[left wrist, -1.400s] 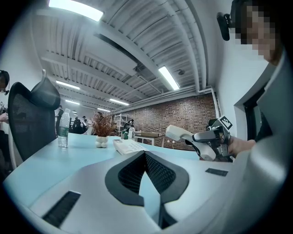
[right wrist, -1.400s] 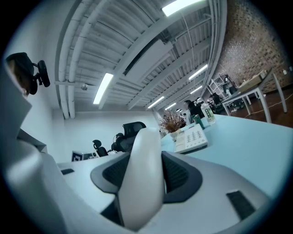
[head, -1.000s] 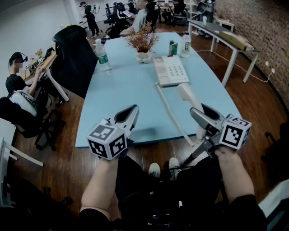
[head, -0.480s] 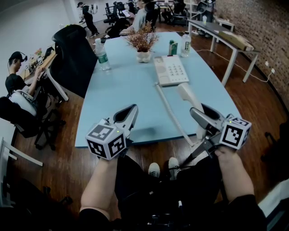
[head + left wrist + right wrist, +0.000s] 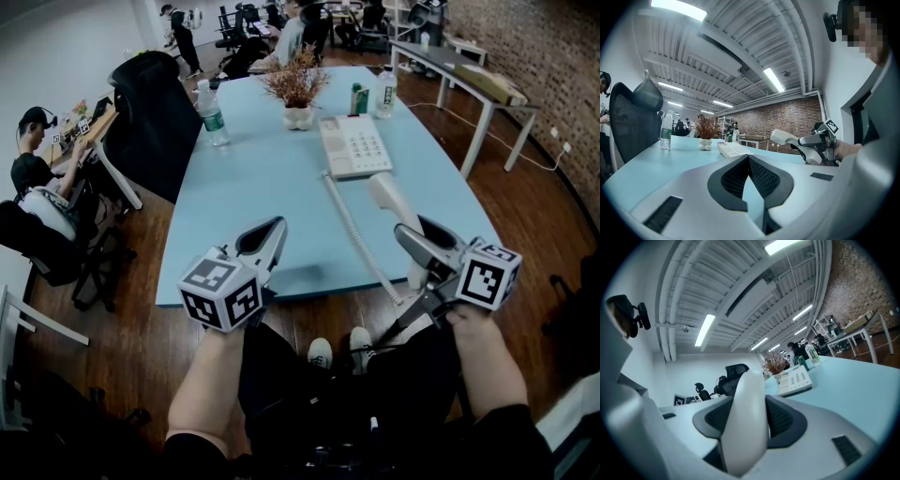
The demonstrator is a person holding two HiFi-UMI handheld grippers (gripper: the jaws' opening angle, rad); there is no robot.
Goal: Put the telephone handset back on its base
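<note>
The white handset point(image 5: 389, 199) is held over the blue table's point(image 5: 262, 187) near right corner, with my right gripper point(image 5: 410, 236) shut on its lower half. In the right gripper view the handset point(image 5: 747, 418) fills the space between the jaws. Its coiled cord point(image 5: 352, 230) runs back across the table to the white phone base point(image 5: 354, 145), which lies flat beyond, keypad up and cradle empty. My left gripper point(image 5: 274, 230) hovers at the table's near edge, shut with nothing in it. In the left gripper view its tips point(image 5: 749, 158) meet, and the handset point(image 5: 785, 137) shows to the right.
A dried plant in a white pot point(image 5: 297, 89), a water bottle point(image 5: 212, 114), a green can point(image 5: 357, 99) and another bottle point(image 5: 384, 92) stand at the table's far end. A black office chair point(image 5: 155, 112) stands at the left side. A grey side table point(image 5: 469, 70) is at the right.
</note>
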